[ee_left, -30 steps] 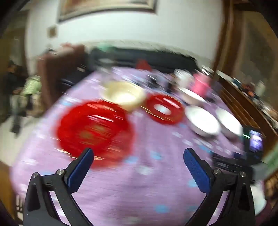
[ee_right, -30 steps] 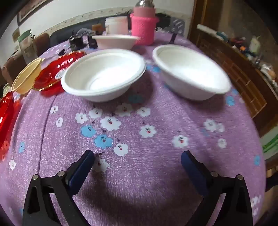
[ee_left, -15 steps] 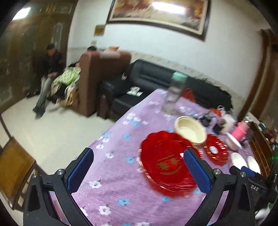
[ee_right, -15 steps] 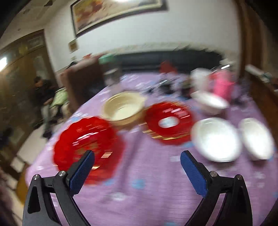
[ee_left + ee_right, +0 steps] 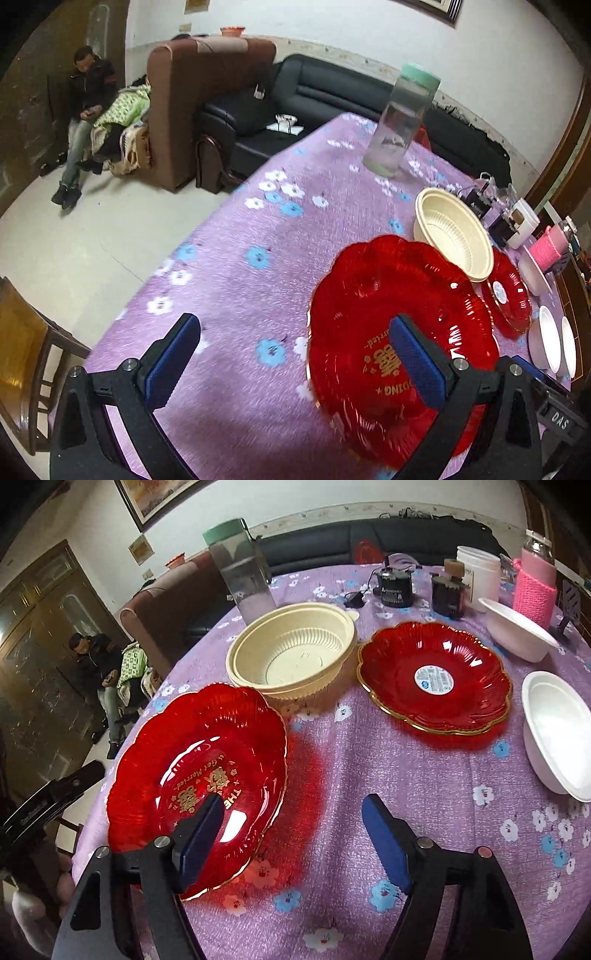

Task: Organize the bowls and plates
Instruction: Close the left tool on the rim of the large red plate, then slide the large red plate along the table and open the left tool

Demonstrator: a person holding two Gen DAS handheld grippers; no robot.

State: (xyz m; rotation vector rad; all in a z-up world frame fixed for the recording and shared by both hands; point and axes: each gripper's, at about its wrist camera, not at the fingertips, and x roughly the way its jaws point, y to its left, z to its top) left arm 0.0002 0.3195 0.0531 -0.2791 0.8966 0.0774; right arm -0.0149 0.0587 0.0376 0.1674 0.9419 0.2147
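A large red plate with gold lettering lies on the purple flowered tablecloth; it also shows in the left wrist view. Behind it stands a cream ribbed bowl, seen too in the left wrist view. A second red plate with a round sticker lies to the right, then two white bowls. My right gripper is open, its left finger over the large plate's near rim. My left gripper is open, its right finger over the same plate.
A tall clear jar with a green lid, a pink-sleeved bottle, a white tub and small black devices stand at the table's far side. A wooden chair, sofas and seated people are left of the table.
Both grippers swung left and came close to the large red plate. The right wrist view went from the white bowls to the red plates. Both stayed open.
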